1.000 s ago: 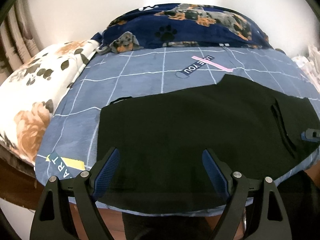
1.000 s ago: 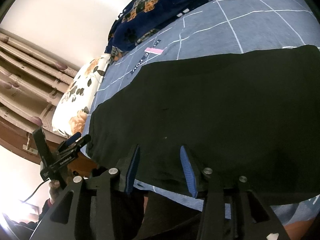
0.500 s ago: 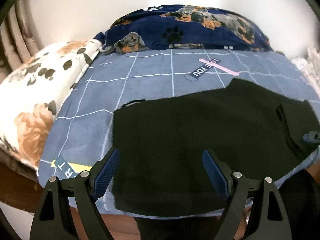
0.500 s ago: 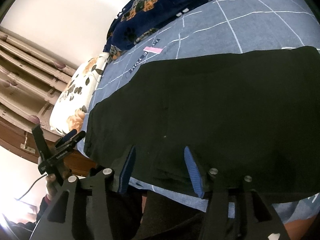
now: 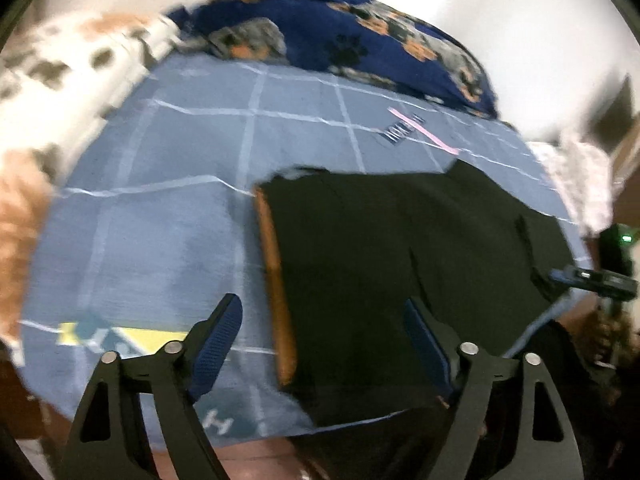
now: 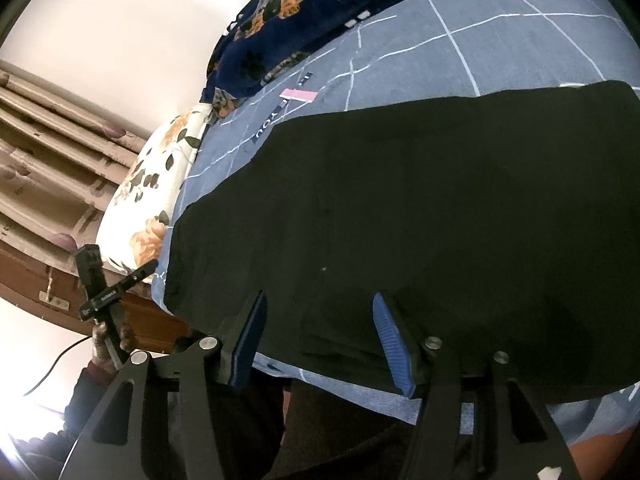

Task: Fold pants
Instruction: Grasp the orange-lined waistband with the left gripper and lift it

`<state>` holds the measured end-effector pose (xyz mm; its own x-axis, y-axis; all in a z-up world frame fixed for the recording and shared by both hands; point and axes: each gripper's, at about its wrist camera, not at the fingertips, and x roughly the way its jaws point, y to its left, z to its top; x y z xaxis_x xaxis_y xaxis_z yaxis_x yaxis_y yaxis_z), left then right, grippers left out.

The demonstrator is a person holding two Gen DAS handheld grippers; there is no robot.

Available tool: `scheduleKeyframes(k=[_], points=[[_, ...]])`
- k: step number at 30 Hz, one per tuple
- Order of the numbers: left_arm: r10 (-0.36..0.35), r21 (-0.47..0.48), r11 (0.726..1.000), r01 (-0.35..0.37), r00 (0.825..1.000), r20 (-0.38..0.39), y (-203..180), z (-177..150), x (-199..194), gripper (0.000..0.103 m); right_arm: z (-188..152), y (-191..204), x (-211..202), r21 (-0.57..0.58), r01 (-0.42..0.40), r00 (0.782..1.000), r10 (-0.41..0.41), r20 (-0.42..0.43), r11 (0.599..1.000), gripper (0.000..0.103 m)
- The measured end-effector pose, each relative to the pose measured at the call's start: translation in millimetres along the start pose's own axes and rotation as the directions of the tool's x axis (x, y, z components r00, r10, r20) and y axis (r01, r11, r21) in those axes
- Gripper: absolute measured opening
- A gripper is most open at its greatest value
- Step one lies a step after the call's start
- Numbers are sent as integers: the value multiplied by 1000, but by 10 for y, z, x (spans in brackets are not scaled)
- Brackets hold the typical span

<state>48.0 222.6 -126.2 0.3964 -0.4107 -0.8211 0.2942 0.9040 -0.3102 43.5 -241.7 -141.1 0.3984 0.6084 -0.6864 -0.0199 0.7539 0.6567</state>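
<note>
The pants (image 6: 400, 208), black and spread flat, are laid across the near part of a bed (image 5: 168, 208) covered with a blue-grey sheet crossed by thin white lines. In the left wrist view their left edge is seen doubled over, with an orange-brown strip (image 5: 276, 280) along it; the picture is blurred there, so whether this is lining or a trick of the blur cannot be told. A navy blanket (image 5: 360, 40) printed with dogs and paw marks is heaped at the far end of the bed, and a white pillow (image 6: 160, 188) with orange flowers is set at the far left.

The left gripper (image 5: 322, 350) is held over the near left edge of the pants; its jaws have just been closing a little yet are seen wide apart, with nothing pressed between the blue pads. The right gripper (image 6: 318, 340) is held above the near hem, toward the right end of the garment; its jaws have just been opening and are parted, the cloth lying below them without being pinched. In the right wrist view the left gripper appears at the far left, carried by a hand (image 6: 106, 340) in a dark sleeve.
</note>
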Motion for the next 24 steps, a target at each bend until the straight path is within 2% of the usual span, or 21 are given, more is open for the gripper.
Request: scheduleKeyframes(k=[4, 8, 11, 14, 17, 19, 21, 22, 24], points=[[-72, 44, 996, 77, 993, -89, -24, 2, 214, 73, -7, 22, 18, 6, 5, 1000, -5, 3, 1000, 56], [-4, 70, 997, 13, 992, -124, 15, 16, 359, 73, -15, 31, 39, 9, 5, 1000, -5, 5, 1000, 57], [-83, -1, 997, 83, 990, -114, 118, 83, 356, 73, -15, 24, 57, 13, 6, 1000, -6, 5, 1000, 57], [-120, 3, 993, 121, 984, -133, 81, 127, 394, 73, -18, 26, 60, 14, 4, 1000, -4, 7, 1000, 58], [-205, 9, 978, 209, 967, -152, 0, 140, 406, 73, -27, 30, 67, 15, 2, 1000, -2, 9, 1000, 60], [-253, 16, 966, 257, 958, -135, -60, 168, 364, 73, -25, 28, 69, 16, 2, 1000, -2, 9, 1000, 60], [-321, -16, 947, 322, 941, -106, -31, 205, 313, 73, -23, 24, 74, 19, -1, 1000, 1, 10, 1000, 61], [-327, -31, 945, 326, 939, -102, -5, 212, 315, 73, -23, 22, 79, 21, -3, 1000, 3, 11, 1000, 62], [-254, -32, 967, 252, 956, -144, 31, 189, 415, 73, -13, 27, 96, 21, -5, 1000, 5, 11, 1000, 62]])
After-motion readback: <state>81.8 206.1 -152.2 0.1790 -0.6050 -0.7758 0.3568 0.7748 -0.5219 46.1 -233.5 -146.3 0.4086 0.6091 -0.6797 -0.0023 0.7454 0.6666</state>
